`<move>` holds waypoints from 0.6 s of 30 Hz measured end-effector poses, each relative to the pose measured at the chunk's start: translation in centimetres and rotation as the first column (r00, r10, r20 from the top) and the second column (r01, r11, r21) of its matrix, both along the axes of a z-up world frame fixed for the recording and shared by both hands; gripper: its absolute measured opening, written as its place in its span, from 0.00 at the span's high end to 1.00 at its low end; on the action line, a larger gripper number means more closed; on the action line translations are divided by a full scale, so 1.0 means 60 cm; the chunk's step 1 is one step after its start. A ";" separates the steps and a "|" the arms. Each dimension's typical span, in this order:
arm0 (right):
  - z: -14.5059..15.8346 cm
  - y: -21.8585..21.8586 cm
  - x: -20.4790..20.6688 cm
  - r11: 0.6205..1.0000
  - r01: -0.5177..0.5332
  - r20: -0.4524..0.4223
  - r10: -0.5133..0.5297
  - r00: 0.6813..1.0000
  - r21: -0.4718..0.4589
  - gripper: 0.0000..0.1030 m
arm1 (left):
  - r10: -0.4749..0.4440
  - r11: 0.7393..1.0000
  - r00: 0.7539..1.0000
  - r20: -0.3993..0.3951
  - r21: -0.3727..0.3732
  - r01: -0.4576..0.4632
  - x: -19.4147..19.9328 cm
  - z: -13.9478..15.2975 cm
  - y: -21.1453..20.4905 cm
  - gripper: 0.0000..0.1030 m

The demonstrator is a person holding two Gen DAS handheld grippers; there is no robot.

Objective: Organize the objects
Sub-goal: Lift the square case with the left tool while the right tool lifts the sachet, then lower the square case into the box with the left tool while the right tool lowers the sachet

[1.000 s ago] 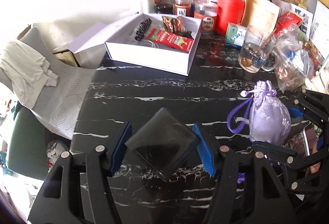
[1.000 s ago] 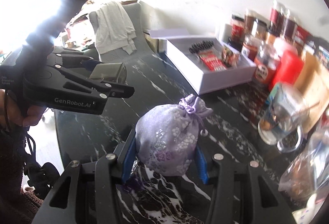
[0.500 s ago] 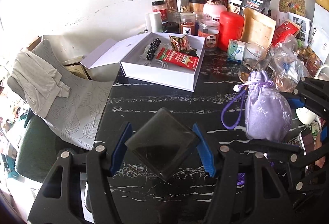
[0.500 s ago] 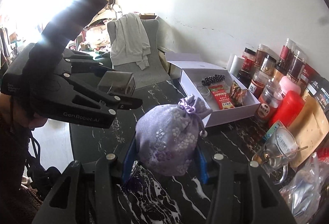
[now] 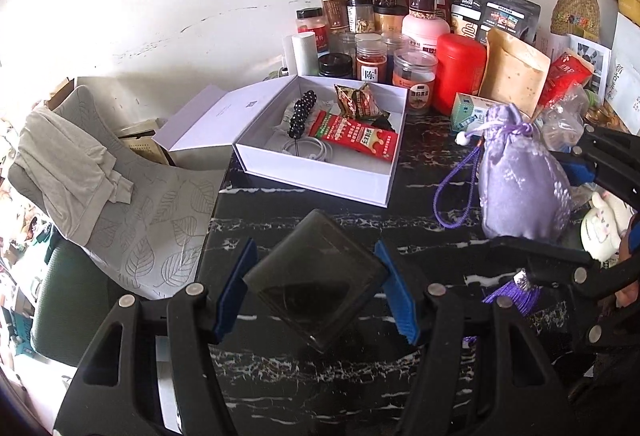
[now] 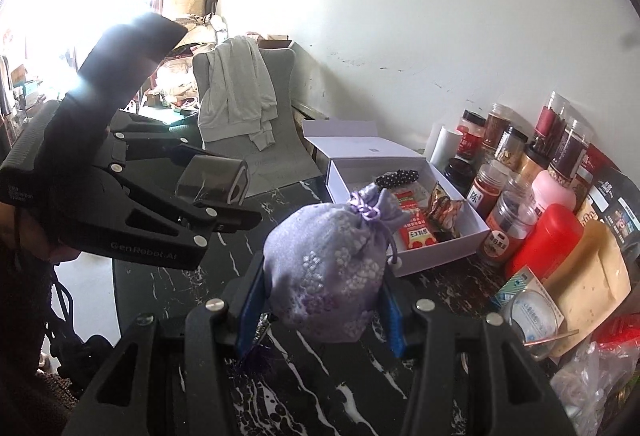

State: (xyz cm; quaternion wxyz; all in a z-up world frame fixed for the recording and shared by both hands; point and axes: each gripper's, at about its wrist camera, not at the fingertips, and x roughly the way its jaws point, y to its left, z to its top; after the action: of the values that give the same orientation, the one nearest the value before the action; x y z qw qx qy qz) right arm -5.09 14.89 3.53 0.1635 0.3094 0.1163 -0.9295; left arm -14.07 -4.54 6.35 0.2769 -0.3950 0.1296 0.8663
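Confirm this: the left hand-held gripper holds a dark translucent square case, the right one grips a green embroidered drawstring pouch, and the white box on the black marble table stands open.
Wrong colour: the embroidered drawstring pouch in the right hand-held gripper is lilac purple, as the right wrist view shows. The rest holds.

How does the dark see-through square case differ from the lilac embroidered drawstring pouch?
The dark see-through square case is rigid, flat and smooth; the lilac embroidered drawstring pouch is soft, rounded cloth with a cord. The left gripper holds the case, the right gripper the pouch. Both are gripped above the black marble table.
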 end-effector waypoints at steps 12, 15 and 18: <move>-0.003 0.038 -0.101 1.000 0.022 0.018 -0.022 1.000 0.001 0.51 | -0.044 0.999 0.999 0.010 0.002 0.044 -0.124 -0.014 0.056 0.42; -0.005 0.054 -0.124 0.999 0.037 0.020 -0.037 0.999 0.001 0.51 | -0.062 0.998 0.998 0.012 0.002 0.062 -0.153 -0.022 0.074 0.42; -0.005 0.066 -0.149 0.999 0.050 0.019 -0.050 0.999 0.002 0.51 | -0.075 0.997 0.997 0.014 -0.002 0.075 -0.179 -0.031 0.093 0.42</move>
State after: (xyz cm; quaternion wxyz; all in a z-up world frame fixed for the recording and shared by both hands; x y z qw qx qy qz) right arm -14.00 18.87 3.25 0.1410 0.3214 0.1079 -0.9302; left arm -24.81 1.03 4.50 0.3095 -0.3961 0.1436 0.8525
